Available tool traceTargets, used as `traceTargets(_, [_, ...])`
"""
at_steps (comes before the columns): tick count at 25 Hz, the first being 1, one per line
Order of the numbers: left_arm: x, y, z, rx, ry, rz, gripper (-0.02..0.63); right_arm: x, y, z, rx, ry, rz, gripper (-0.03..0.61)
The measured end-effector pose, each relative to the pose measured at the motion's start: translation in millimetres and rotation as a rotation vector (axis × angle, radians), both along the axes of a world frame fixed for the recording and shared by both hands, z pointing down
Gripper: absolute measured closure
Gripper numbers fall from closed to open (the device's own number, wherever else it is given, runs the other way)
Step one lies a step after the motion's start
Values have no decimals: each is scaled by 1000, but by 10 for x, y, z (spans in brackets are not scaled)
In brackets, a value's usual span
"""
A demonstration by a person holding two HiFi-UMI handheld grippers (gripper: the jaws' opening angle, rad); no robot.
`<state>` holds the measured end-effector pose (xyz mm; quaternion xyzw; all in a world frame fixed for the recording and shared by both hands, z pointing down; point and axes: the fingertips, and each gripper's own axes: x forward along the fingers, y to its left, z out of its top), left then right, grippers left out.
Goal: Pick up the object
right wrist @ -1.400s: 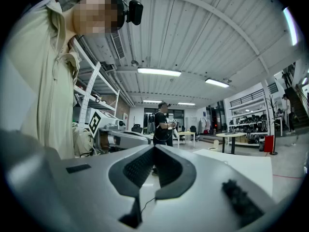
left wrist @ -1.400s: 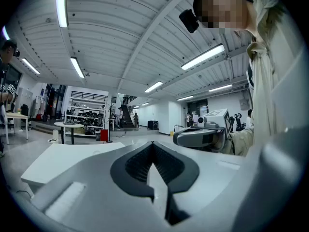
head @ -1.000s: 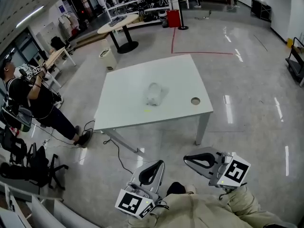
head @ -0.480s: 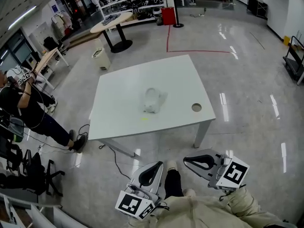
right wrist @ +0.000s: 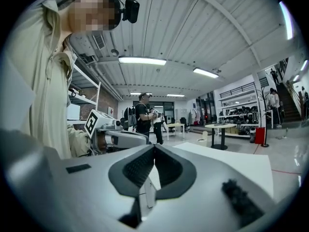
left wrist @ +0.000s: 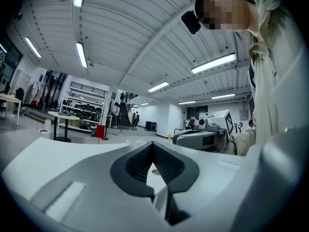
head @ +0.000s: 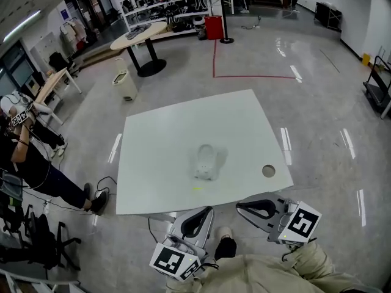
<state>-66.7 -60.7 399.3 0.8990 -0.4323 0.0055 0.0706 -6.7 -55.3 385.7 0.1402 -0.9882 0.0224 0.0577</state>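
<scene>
A pale, whitish object (head: 206,162) is seen lying on the white worktop (head: 153,163), near its middle and a little toward the near edge. It is shaped as a soft, rounded lump with a crumpled, faintly glossy surface. What it is made of cannot be told from the head view. Its long axis is laid roughly from the near edge toward the far edge, and which end is the front cannot be made out. A small yellow mark (head: 197,188) is found just beside its near end. A round hole (head: 268,171) is cut in the smooth, matte top near the right corner.

The left gripper (head: 209,209) and the right gripper (head: 238,205) are held by the worktop's near edge, apart from the object, over a glossy grey floor (head: 317,102). Both are moulded in smooth grey plastic. A marker cube (head: 174,261), printed with a black square pattern on white, is carried by each.

In the left gripper view the fingers (left wrist: 137,163), lined with dark ribbed pads, are closed tip to tip on nothing. In the right gripper view the fingers (right wrist: 140,167) are likewise pressed together and empty.
</scene>
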Motion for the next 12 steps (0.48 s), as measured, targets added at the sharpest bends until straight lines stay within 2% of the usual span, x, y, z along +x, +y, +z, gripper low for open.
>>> traceTargets(5, [-245,-385,53,-1,-14,21,607,-259,-418,43,-25,-4,18,575])
traceTargets(12, [-465,-723,240,-36,-1,20,607,-481,-728,148,-43,22,32,574])
